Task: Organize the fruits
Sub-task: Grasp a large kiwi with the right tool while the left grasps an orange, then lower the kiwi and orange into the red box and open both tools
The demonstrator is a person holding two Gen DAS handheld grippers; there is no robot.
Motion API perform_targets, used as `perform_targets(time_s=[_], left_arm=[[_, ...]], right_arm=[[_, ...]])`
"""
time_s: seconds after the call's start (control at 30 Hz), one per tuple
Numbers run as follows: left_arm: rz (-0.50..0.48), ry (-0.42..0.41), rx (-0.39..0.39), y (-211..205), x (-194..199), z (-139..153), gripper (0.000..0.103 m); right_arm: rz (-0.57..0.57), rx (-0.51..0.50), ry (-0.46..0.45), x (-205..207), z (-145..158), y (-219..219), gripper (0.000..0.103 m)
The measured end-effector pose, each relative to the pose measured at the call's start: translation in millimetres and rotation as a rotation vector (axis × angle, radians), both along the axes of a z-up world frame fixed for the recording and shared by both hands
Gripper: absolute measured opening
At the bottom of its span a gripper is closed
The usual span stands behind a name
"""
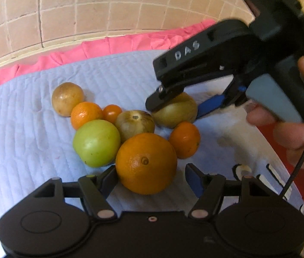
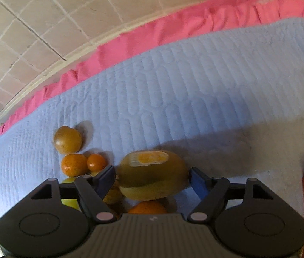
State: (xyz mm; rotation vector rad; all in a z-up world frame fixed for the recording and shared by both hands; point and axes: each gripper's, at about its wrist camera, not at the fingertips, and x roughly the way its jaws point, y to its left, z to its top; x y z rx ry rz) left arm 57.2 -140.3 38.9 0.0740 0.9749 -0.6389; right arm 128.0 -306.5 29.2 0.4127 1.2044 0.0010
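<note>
The left claw [image 1: 149, 179] stands apart around a large orange [image 1: 146, 163], which sits between its fingers at the near edge of the fruit cluster; a gap shows on the right side, and whether the left finger touches the fruit cannot be told. The right claw [image 2: 152, 180], gripped by a person's hand [image 1: 298, 133], straddles a yellow-green fruit [image 2: 153, 176] at the far right of the cluster. Its jaws are spread, and blur hides whether the pads press on the fruit.

Packed close to the left of these lie a green apple [image 1: 96, 143], a brownish fruit [image 1: 134, 122], a small orange [image 1: 86, 114], a tiny tomato [image 1: 112, 112] and a tan round fruit [image 1: 67, 98]. Another small orange [image 1: 185, 139] sits just right of the large one.

All rest on a pale blue quilted mat [image 2: 195, 90]. Wide bare mat stretches to the right and far side of the cluster. A pink cloth [image 2: 173, 28] trims the mat's far edge, and a tiled wall [image 2: 44, 21] rises beyond it. A red item [image 1: 302, 182] lies at the near right.
</note>
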Motion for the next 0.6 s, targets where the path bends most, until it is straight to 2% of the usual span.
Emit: perform_targets(time_s=[0.1, 0.17, 0.23, 0.4, 0.5, 0.6], left_arm=[[0.009, 0.006, -0.013, 1.5, 2.2, -0.2, 0.08], [0.015, 0.008, -0.015, 1.7, 3.0, -0.2, 0.078], [0.014, -0.011, -0.007, 3.3, 0.9, 1.0, 0.068], [0.016, -0.018, -0.031, 12.3, -2.6, 1.6, 0.067], [0.031, -0.044, -0.028, 16.4, -9.9, 8.2, 0.066], [0.018, -0.107, -0.068, 23.8, -22.2, 25.5, 0.066]], right_arm=[[-0.023, 0.022, -0.009, -0.5, -4.8, -2.0, 0.079], [-0.024, 0.018, -0.024, -1.0, -3.7, -1.0, 0.074], [-0.028, 0.033, -0.044, -2.8, -3.2, -2.1, 0.071], [-0.052, 0.048, -0.08, -11.8, -1.4, -3.2, 0.071], [-0.096, 0.113, -0.076, -20.3, 2.4, -14.0, 0.07], [-0.153, 0.201, -0.105, -36.2, 12.6, -31.5, 0.07]])
